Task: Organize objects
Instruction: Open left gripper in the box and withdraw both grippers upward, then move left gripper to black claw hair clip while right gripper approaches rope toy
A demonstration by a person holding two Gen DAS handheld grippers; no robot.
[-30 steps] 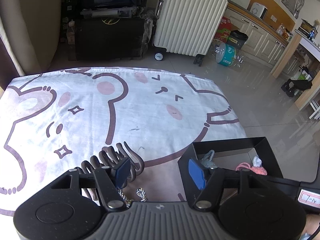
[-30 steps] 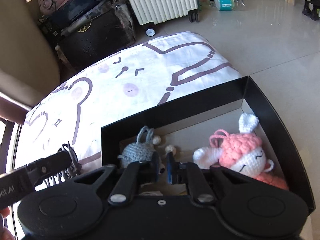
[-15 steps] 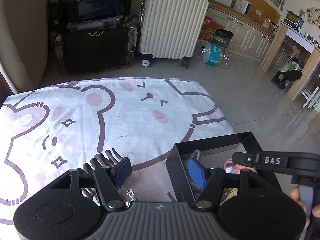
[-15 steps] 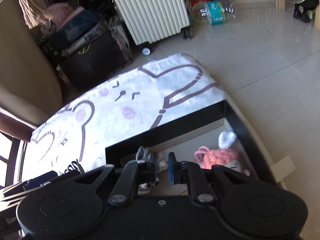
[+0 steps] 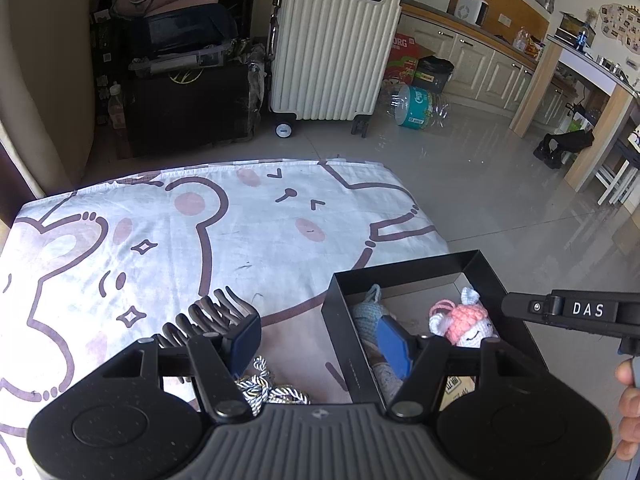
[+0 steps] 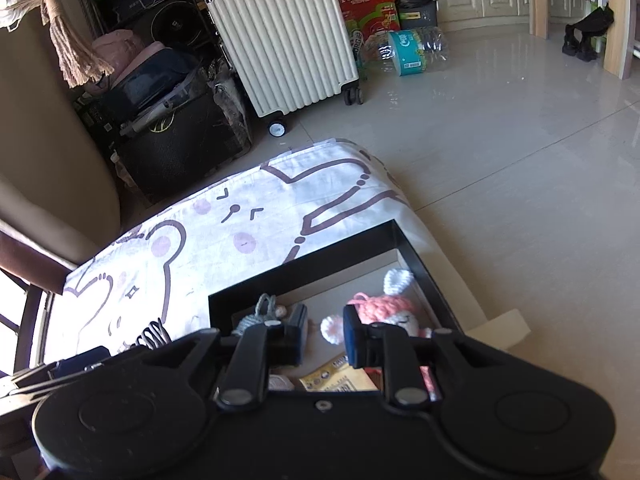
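A black box stands at the right edge of a table with a cartoon cloth. Inside lie a grey crochet toy and a pink and white crochet doll. A brown claw hair clip and a black-and-white braided cord lie on the cloth left of the box. My left gripper is open above the box's left wall. My right gripper is open and empty, raised above the box.
A white suitcase, black cases and a water bottle pack stand on the tiled floor beyond the table. The table's right edge drops off just beside the box. A packet lies in the box.
My right gripper has risen away from the box and opened from shut. My left gripper has lifted and pulled back a little, staying open.
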